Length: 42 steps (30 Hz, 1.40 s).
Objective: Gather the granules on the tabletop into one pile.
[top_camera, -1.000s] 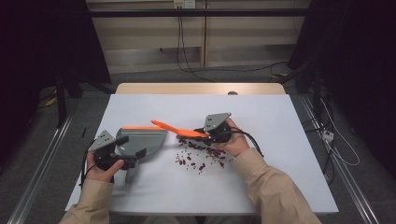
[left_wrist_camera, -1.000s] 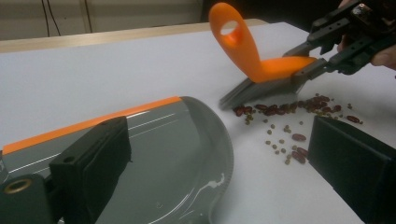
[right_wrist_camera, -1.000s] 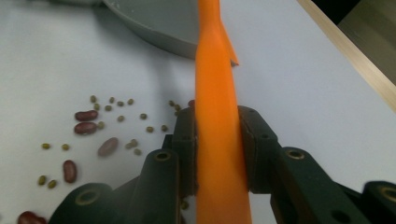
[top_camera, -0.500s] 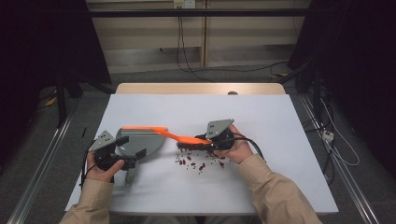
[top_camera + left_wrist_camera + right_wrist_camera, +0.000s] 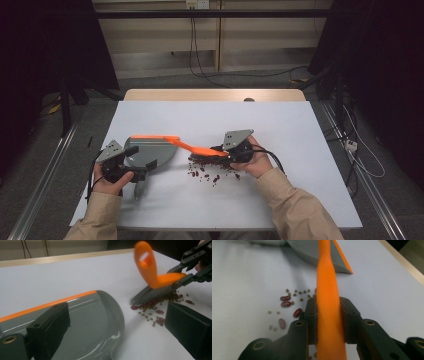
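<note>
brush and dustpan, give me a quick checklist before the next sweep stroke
1. Right gripper clamped on the orange brush: ok.
2. Bristles down at the beans: ok.
3. Dustpan lying beside the pile, mouth toward it: ok.
4. Left gripper holding the dustpan handle: cannot tell, though its jaws stand on both sides of the pan.
5. Beans inside the pan: not ok, all lie on the table.

We have swung the orange brush [image 5: 192, 147] in our right gripper [image 5: 218, 150] down and leftward, so its handle tip now overlaps the grey dustpan [image 5: 150, 152]. The beans [image 5: 212, 169] now lie drawn closer together.
</note>
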Available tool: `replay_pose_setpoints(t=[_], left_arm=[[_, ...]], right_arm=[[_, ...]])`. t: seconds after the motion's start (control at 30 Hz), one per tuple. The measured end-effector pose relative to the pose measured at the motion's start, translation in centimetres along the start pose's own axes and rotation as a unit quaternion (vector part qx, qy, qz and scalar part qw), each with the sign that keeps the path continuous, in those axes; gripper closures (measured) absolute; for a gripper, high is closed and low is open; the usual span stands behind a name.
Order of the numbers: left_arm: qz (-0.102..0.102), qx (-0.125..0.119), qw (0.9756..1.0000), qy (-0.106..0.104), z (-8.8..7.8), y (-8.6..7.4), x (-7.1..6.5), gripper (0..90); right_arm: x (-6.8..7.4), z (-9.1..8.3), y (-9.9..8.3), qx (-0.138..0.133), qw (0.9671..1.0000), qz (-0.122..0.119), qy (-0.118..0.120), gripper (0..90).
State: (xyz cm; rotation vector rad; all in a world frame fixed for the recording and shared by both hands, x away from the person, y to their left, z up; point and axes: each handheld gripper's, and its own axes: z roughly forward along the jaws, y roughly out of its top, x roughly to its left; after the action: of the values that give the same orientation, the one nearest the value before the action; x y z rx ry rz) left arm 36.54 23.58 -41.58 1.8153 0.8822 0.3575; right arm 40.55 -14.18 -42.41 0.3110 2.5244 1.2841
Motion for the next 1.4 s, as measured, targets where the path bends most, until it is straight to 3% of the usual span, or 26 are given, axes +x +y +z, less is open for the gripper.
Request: replay_pose_setpoints(t=[0.2,0.37,0.6,0.77,0.93,1.13,1.33,1.4], left_arm=[[0.001,0.0,1.0,-0.001,0.0,0.0,0.1,6.1],[0.001,0.001,1.0,0.0,0.1,0.0,0.0,6.2],[0.002,0.001,1.0,0.0,0.0,0.0,0.0,6.2],[0.0,-0.001,1.0,0.0,0.0,0.0,0.0,6.2],[0.001,-0.003,1.0,0.0,-0.2,0.0,0.0,6.2],[0.003,-0.003,1.0,0.0,-0.2,0.1,0.0,6.2],[0.005,-0.001,1.0,0.0,-0.1,0.0,-0.1,6.2],[0.005,-0.002,1.0,0.0,-0.1,0.1,-0.1,6.2]], right_arm=[[-0.7,-0.8,0.1,-0.023,0.9992,0.025,-0.019,71.3],[-0.8,-1.5,0.6,-0.039,0.9959,0.07,-0.043,71.3],[0.3,-1.5,1.5,-0.071,0.9831,0.153,-0.072,71.3],[1.9,-0.6,2.1,-0.092,0.97,0.21,-0.08,71.3],[3.1,0.5,2.6,-0.092,0.9654,0.23,-0.081,71.3],[4.1,0.8,2.9,-0.094,0.9598,0.245,-0.1,71.3],[5.1,1.2,3.0,-0.107,0.948,0.275,-0.119,71.3],[5.5,1.4,3.1,-0.108,0.9463,0.28,-0.121,71.3]])
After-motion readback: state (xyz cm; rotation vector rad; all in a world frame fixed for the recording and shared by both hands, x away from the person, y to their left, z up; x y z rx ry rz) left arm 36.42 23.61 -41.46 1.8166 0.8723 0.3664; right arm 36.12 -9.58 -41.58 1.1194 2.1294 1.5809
